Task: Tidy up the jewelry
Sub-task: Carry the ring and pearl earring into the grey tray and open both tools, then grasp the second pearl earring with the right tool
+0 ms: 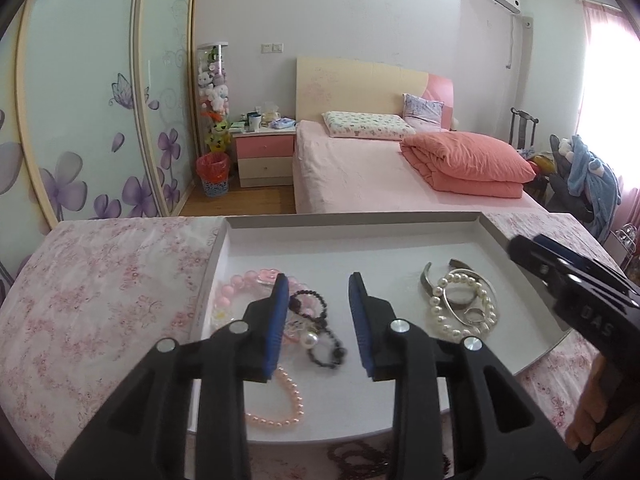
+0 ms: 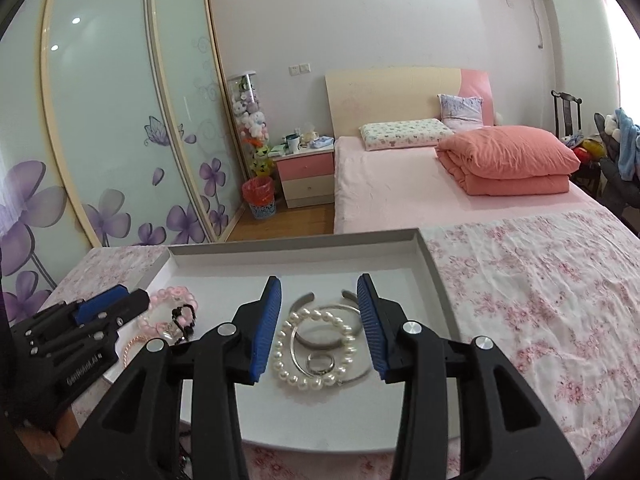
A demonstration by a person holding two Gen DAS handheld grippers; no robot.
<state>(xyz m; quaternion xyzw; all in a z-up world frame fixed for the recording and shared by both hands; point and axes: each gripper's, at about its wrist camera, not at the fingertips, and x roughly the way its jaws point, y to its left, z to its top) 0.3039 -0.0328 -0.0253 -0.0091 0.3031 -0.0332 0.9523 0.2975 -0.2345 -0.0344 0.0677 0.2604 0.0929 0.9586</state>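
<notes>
Black left gripper [image 2: 102,308] casing, white lettering, too blurred to read.

We look along both grippers, close over the white tray [image 1: 496,228] on the floral cloth [image 2: 540,288], facing the far bed [image 1: 360,176]. Our left view sits over the tray's left half, our right view over its right; both share the tray, bed and wardrobe [image 2: 120,120].

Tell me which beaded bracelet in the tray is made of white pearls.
The white pearl bracelet, lying with the silver bangles between the right tongs. The other beaded bracelets are pink or black, in the tray's left half.
</notes>
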